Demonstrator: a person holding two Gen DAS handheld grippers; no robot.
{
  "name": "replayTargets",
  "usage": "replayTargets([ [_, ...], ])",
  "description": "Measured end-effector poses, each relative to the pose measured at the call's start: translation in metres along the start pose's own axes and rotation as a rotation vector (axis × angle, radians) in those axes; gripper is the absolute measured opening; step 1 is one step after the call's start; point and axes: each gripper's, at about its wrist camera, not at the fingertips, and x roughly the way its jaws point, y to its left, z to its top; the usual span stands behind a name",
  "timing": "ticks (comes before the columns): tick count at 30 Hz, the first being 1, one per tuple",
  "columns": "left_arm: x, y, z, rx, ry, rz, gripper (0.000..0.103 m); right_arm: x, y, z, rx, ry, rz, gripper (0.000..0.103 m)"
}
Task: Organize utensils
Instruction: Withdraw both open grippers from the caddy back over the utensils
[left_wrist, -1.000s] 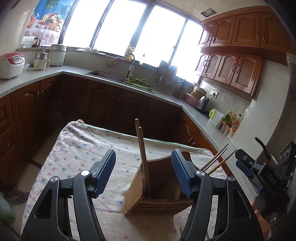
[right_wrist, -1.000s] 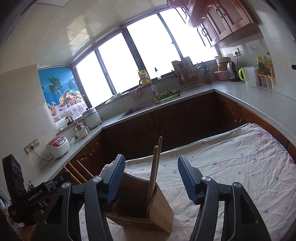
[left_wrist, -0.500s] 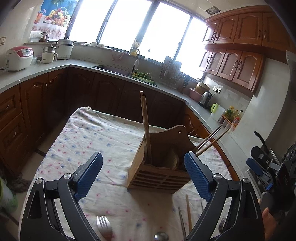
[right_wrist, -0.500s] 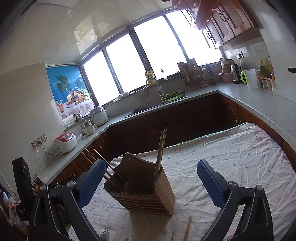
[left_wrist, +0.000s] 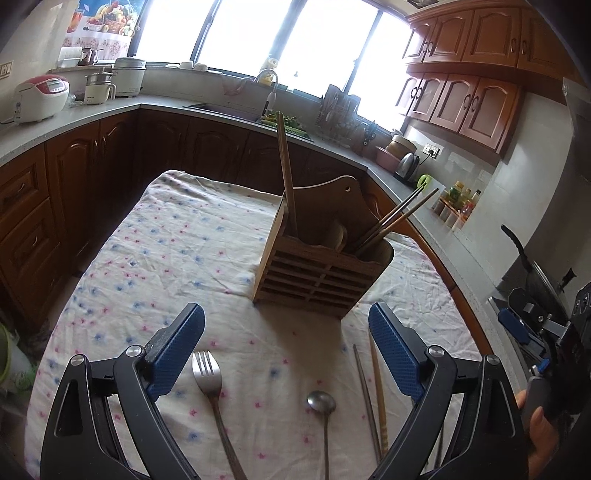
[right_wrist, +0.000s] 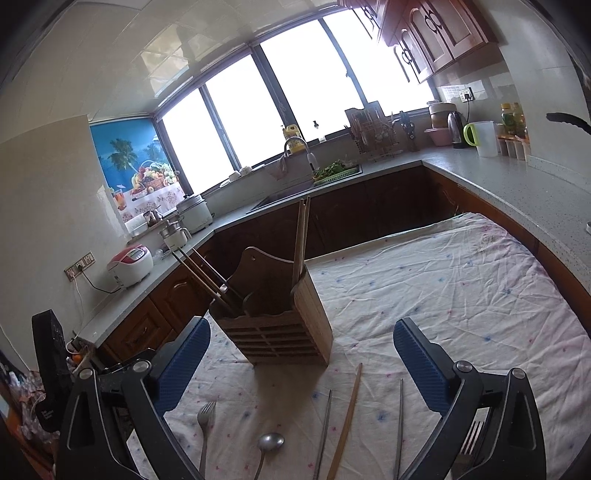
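Your left gripper (left_wrist: 286, 349) hangs over the near end of the table with its blue pads (left_wrist: 177, 349) spread wide and nothing between them; the jaws have just been opening. Left to right from that camera, on the flowered tablecloth (left_wrist: 159, 258) under it lie a fork (left_wrist: 212, 391) with its tines toward the holder, then a spoon (left_wrist: 322, 406) bowl-up, then a metal chopstick (left_wrist: 364, 391) just beside a wooden chopstick (left_wrist: 378, 387), all four loose on the cloth and touching neither pad. Beyond them stands the wooden utensil holder (left_wrist: 317, 273), upright, well clear of your fingers. A pair of wooden chopsticks (left_wrist: 286, 173) stands nearly straight up in its left compartment, and a few more chopsticks (left_wrist: 397, 218) lean out to the right from its right one. At the far right edge you can see your other hand (left_wrist: 537, 424) on its tool. Your right gripper (right_wrist: 301, 356) also stands open and empty, its jaws just having widened, and it hovers apart from the holder (right_wrist: 275, 325). From this camera the fork (right_wrist: 205, 417) lies at the left, then the spoon (right_wrist: 269, 443), a metal chopstick (right_wrist: 325, 424), the wooden chopstick (right_wrist: 349, 413) and another metal chopstick (right_wrist: 399, 421); a second fork (right_wrist: 471, 439) shows behind the right finger.
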Motion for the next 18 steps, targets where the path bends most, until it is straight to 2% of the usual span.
replayTargets([
  [10,-0.004,-0.003,-0.037,0.003,0.080,-0.010,0.092,-0.020,-0.013,-0.036,0.003,0.050,-0.034,0.101],
  [18,0.001,-0.008,-0.063,0.021,0.142,-0.001,0.092,-0.027,-0.018,-0.072,-0.044,0.103,-0.100,0.100],
])
